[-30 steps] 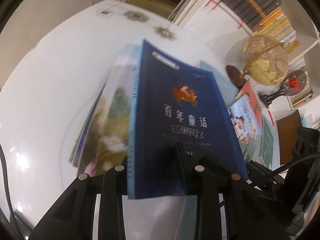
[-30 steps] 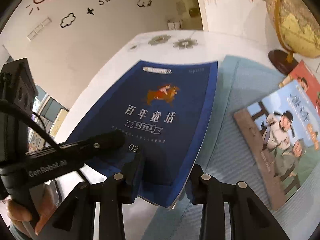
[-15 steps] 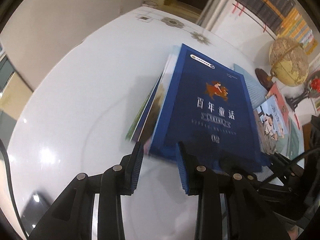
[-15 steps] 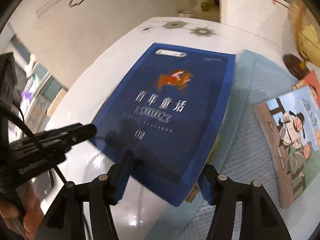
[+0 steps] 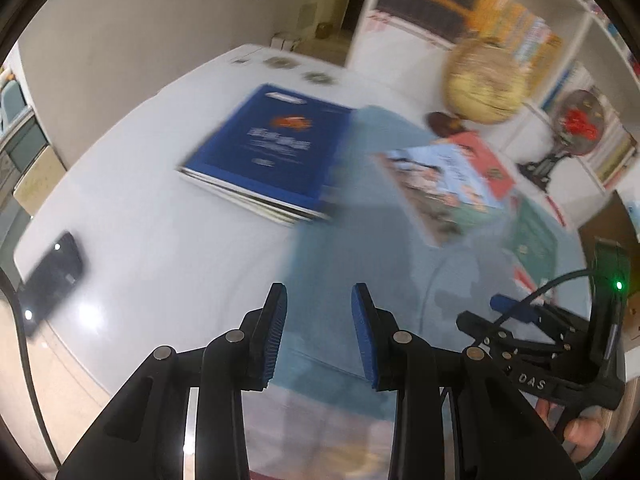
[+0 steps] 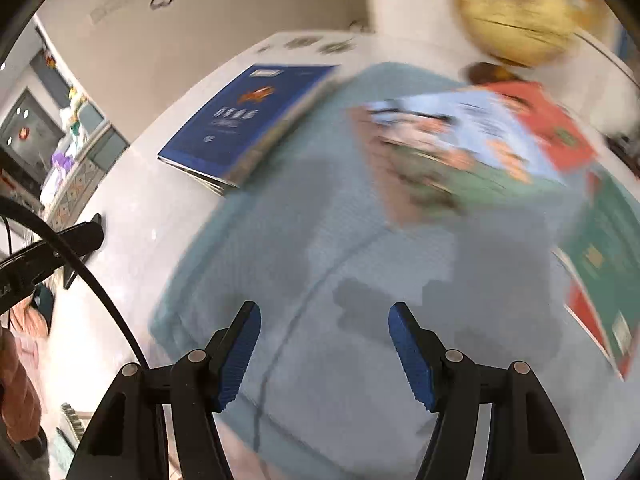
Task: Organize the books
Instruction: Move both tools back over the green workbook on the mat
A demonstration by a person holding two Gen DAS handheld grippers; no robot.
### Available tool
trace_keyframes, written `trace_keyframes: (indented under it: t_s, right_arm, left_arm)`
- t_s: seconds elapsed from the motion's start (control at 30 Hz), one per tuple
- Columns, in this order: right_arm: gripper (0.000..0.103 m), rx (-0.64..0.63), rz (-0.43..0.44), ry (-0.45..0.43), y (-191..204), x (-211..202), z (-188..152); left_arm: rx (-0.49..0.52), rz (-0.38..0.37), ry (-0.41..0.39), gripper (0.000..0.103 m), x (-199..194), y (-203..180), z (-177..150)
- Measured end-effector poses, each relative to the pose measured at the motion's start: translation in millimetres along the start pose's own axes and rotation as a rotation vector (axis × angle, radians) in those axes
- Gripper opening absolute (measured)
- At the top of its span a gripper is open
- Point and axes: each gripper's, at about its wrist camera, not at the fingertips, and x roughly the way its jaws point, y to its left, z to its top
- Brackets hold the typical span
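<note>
A dark blue book (image 5: pixel 272 140) lies on top of a stack of books on the white table (image 5: pixel 140 216); it also shows in the right wrist view (image 6: pixel 248 120). My left gripper (image 5: pixel 319 300) is open and empty, well back from the stack, above the teal cloth (image 5: pixel 352 240). My right gripper (image 6: pixel 324 320) is open and empty over the cloth (image 6: pixel 320 260). A picture book (image 5: pixel 444 184) lies on the cloth, overlapping a red book (image 5: pixel 488 168). A green book (image 6: pixel 604 256) lies at the right. The right gripper body shows in the left wrist view (image 5: pixel 532 320).
A globe (image 5: pixel 484 84) on a stand is at the back right, beside bookshelves (image 5: pixel 540 40). A black phone (image 5: pixel 52 276) lies at the table's left edge. A dark stand with a red ornament (image 5: pixel 576 124) is further right. Both views are motion-blurred.
Both grippers let go of the blue book, which now rests on the stack. Both have pulled back toward the near edge and stand open over the teal cloth.
</note>
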Motion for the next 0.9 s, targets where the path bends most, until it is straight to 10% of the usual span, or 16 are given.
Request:
trace_keyframes:
  t_s: [0.2, 0.47, 0.7, 0.9]
  right_arm:
    - [0.076, 0.073, -0.099, -0.113, -105, -99, -77]
    - [0.081, 0.334, -0.148, -0.158, -225, -173, -171]
    - [0.081, 0.39, -0.212, -0.139, -245, -189, -207]
    - [0.081, 0.39, -0.236, -0.078, -232, -177, -210]
  left_arm:
    - [-0.019, -0.133, -0.014, 0.03, -17, -133, -67]
    - [0.22, -0.175, 0.04, 0.031, -35, -289, -140]
    - [0.448, -0.156, 0.086, 0.05, -47, -338, -179]
    - [0.421, -0.144, 0.083, 0.05, -51, -324, -187]
